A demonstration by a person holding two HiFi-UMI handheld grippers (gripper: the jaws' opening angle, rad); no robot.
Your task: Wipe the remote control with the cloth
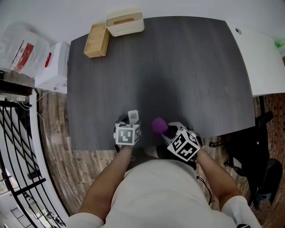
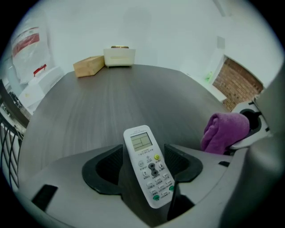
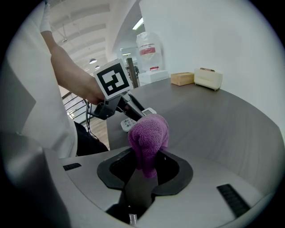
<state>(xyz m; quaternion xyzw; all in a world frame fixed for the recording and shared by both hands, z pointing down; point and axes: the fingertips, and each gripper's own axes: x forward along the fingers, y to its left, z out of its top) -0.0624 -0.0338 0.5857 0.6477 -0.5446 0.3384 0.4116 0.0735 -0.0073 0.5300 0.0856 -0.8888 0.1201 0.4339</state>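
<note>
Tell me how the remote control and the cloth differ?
The remote control is white, flat and rigid; the cloth is purple, soft and bunched. The remote control sits in the left hand-held gripper, the cloth in the right hand-held gripper. Both are gripped by the near edge of the table.

A dark grey table (image 1: 178, 67) stands on wood-plank floor (image 1: 80, 169), white wall (image 1: 53, 13) behind, black railing (image 1: 13, 133) beside.

Most of the dark grey wood-grain table top (image 1: 178, 67) lies bare ahead of me, free to cross. Its far left corner is taken by a light wooden block (image 1: 97, 40) and a cream rectangular box (image 1: 125, 21), just beside each other. At the near edge it is tight: my left gripper (image 1: 132, 124), clamped on the white remote control (image 1: 133, 116), sits near my right gripper (image 1: 165, 131), gripping the purple cloth (image 1: 158, 125).
</note>
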